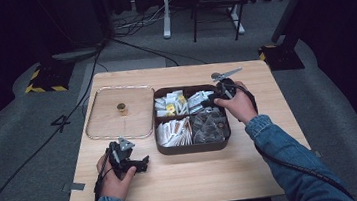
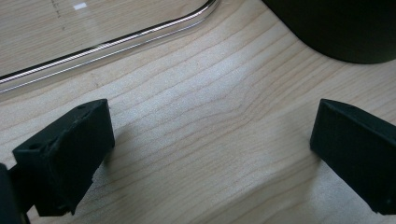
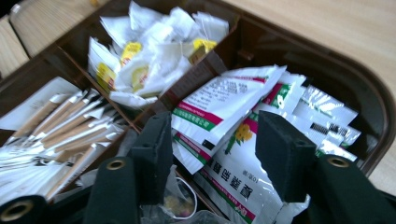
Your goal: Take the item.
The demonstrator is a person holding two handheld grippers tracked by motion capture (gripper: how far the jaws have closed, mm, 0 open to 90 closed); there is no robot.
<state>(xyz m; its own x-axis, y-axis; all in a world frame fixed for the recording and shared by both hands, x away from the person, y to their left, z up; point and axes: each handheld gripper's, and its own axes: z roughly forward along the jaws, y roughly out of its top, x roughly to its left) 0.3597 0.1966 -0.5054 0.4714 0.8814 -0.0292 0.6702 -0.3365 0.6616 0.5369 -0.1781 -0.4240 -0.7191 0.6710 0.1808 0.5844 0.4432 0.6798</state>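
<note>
The clear lid (image 1: 120, 112) lies on the table (image 1: 184, 175) left of the brown box (image 1: 194, 146). The left gripper (image 2: 210, 140) rests low over bare wood, jaws wide and empty. The right gripper (image 3: 212, 154) hangs half open astride the white sachets (image 3: 224, 100) in the box's far right compartment, pads not yet pressing. I judge this the reach-in; next, close on 1 sachet and lift.

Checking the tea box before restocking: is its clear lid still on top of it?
No, the clear lid lies flat on the table left of the open box.
</note>
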